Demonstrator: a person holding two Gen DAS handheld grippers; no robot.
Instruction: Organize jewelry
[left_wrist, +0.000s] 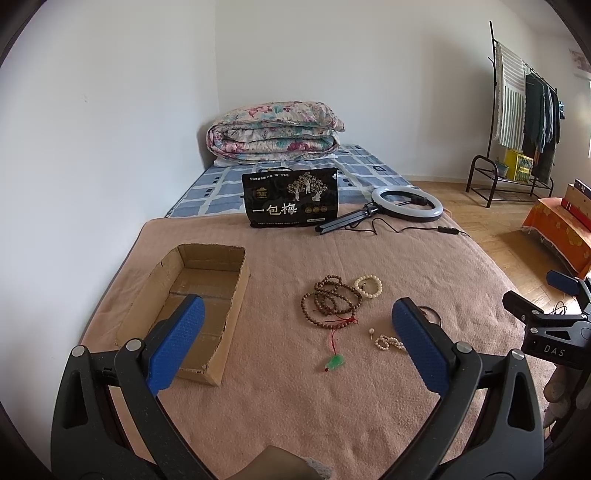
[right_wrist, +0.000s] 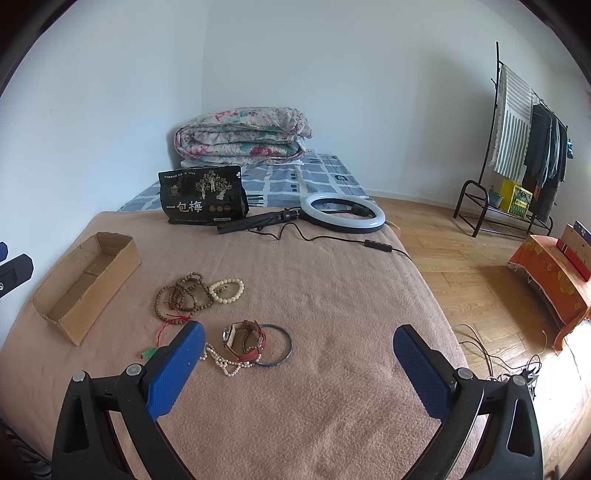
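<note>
Clearly nothing is gripped yet — the left gripper (left_wrist: 299, 339) and right gripper (right_wrist: 299, 354) both hover spread wide. Right of the cardboard box (right_wrist: 85, 284), the wooden beads (right_wrist: 181, 297), pearl strand (right_wrist: 225, 363) and watch (right_wrist: 245, 339) overlap — lifting one could drag its neighbours.

left tongs (left_wrist: 298, 339) with black plastic arms, blue textured pads (left_wrist: 176, 345), silver rivets at the pivots, right tongs (right_wrist: 299, 365) same build, its black body at 3 o'clock in left view marked "DAS"
</note>
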